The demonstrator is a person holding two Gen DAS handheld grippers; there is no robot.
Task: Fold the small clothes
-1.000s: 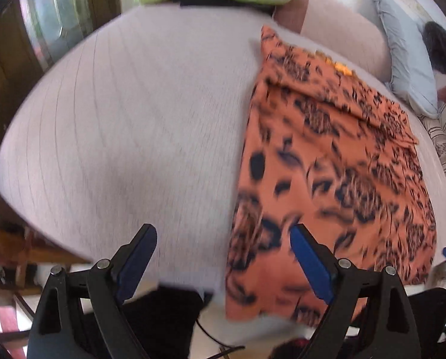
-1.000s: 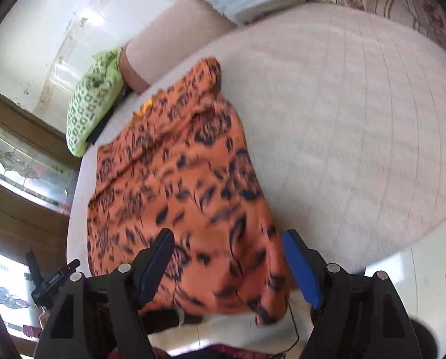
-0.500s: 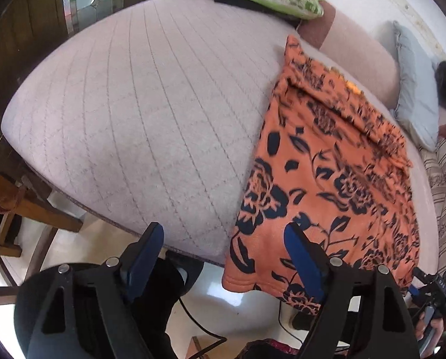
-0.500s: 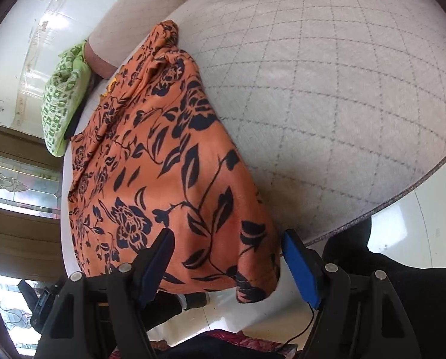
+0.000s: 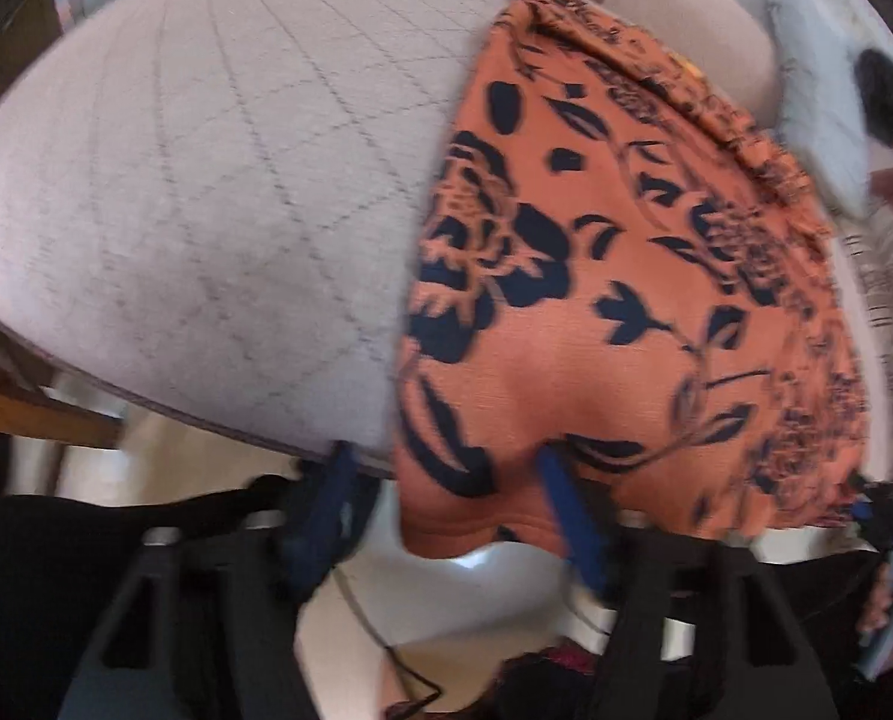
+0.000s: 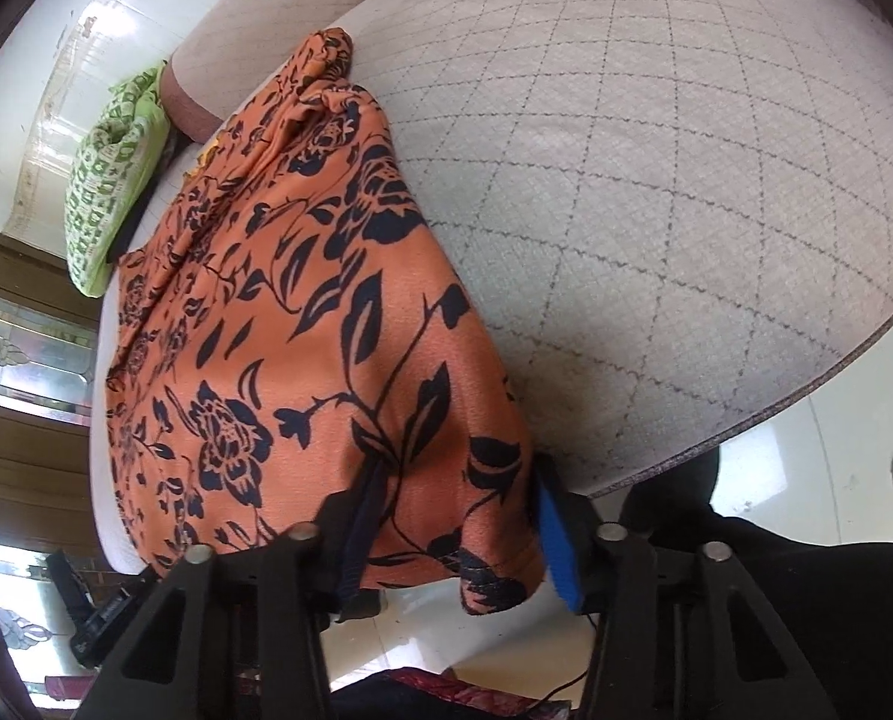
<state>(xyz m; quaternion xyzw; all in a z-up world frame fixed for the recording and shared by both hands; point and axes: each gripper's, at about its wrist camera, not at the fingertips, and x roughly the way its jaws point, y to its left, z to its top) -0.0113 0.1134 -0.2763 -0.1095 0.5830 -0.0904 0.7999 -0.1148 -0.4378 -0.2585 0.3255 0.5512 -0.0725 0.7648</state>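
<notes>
An orange garment with a dark floral print lies spread on a pale quilted bed, its near hem hanging over the bed's front edge. My left gripper is open around the garment's near left corner, one blue pad on each side. The garment also shows in the right wrist view. My right gripper is open around the near right corner of the hem, the cloth between its pads.
A green patterned pillow and a pink bolster lie at the bed's far end. A light blue pillow is at the far right. The quilted bed extends right of the garment. Pale floor lies below the bed edge.
Both grippers have moved forward to the bed's front edge. The hanging hem corners now sit between their open pads, where before they were short of the cloth.
</notes>
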